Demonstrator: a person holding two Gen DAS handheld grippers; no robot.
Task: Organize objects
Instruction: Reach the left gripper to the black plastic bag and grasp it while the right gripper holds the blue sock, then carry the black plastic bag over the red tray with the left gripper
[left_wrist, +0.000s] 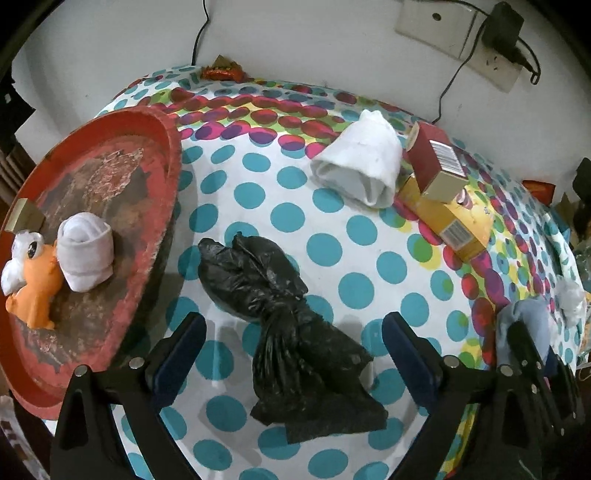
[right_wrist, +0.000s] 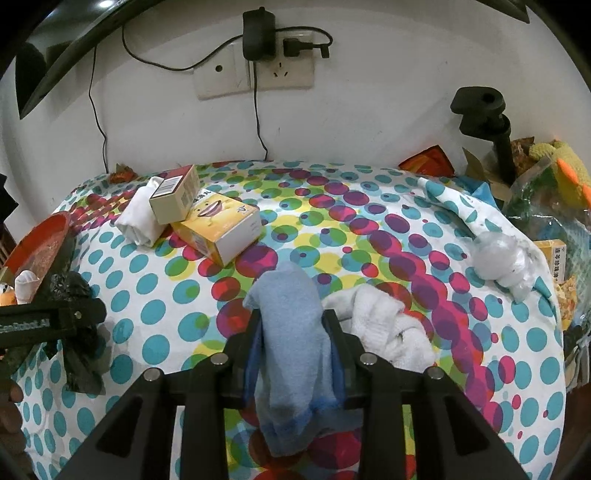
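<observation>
A: Step in hand? Black bag (left_wrist: 284, 325) is straddled by the left gripper (left_wrist: 295, 354), jaws spread wide, pads not pressing. It lies on the dotted cloth (left_wrist: 351, 240) beside the red tray (left_wrist: 110, 206).

B: Pickup pending, it seems. Descent and closure on the knotted neck are called for, then transfer to the tray.

A: Right gripper (right_wrist: 291, 354)?

B: Blue sock (right_wrist: 291, 332) is pinched, 1 item held.
</observation>
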